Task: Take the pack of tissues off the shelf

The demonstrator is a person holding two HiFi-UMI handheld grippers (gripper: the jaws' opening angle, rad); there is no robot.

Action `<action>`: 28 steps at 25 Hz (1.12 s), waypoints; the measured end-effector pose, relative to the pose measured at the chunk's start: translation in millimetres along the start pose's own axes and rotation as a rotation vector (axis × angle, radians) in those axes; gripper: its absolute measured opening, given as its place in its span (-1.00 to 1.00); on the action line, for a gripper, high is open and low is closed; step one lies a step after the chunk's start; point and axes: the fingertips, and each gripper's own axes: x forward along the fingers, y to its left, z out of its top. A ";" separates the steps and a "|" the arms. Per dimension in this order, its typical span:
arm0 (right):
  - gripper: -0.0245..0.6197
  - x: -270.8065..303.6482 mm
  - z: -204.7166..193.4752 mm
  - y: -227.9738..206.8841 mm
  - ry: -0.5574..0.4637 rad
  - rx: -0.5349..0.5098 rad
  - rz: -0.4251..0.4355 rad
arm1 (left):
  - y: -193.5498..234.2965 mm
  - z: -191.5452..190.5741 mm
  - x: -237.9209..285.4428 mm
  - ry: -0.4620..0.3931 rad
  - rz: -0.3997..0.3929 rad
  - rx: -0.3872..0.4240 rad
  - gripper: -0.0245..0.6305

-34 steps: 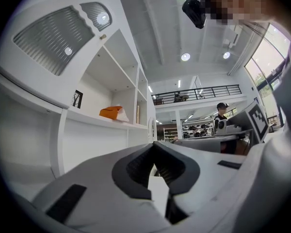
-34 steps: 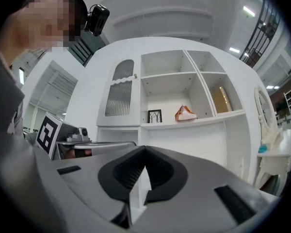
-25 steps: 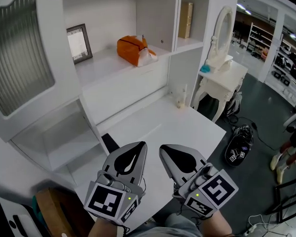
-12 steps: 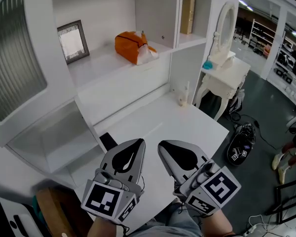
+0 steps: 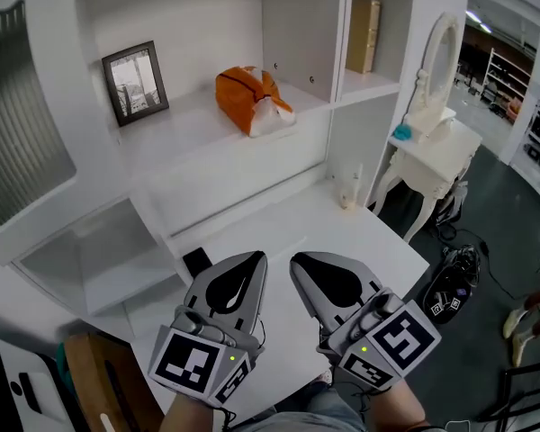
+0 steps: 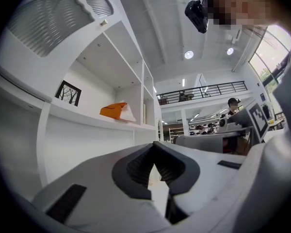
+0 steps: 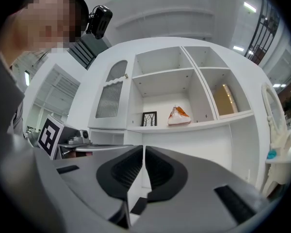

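Pack of tissues (image 5: 252, 102), orange, lies on the middle shelf (image 5: 189, 126), just right of a picture frame (image 5: 135, 82) and well apart from both tools. Low over the tabletop (image 5: 288, 228), the left gripper (image 5: 255, 261) has its fingers pressed together. The right gripper (image 5: 299, 265) beside it has just been opening, its fingers parted by a thin slit with nothing between them. To reach well, I judge, raise one gripper to shelf height, spread its fingers wider than the pack, and come in level across its narrow sides, keeping clear of the frame.
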 end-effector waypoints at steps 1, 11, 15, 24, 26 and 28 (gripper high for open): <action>-0.84 1.4 0.9 -4.2 0.001 -0.001 0.010 | 0.1 0.4 3.8 0.000 0.010 0.001 -0.84; -0.83 15.4 13.9 -38.3 -0.003 -0.004 0.085 | 2.8 2.2 30.2 0.004 0.100 0.006 -0.84; -0.78 23.3 17.3 -47.6 0.003 -0.013 0.106 | 6.4 2.8 37.0 0.002 0.129 0.012 -0.84; -0.77 41.8 35.4 -63.0 -0.013 -0.016 0.127 | 13.7 4.0 42.8 0.002 0.172 0.014 -0.84; -0.77 45.6 42.1 -66.7 -0.019 -0.023 0.124 | 14.4 4.2 43.2 0.001 0.176 0.015 -0.84; -0.77 49.6 49.2 -70.6 -0.026 -0.029 0.119 | 15.8 3.8 43.0 0.003 0.182 0.014 -0.84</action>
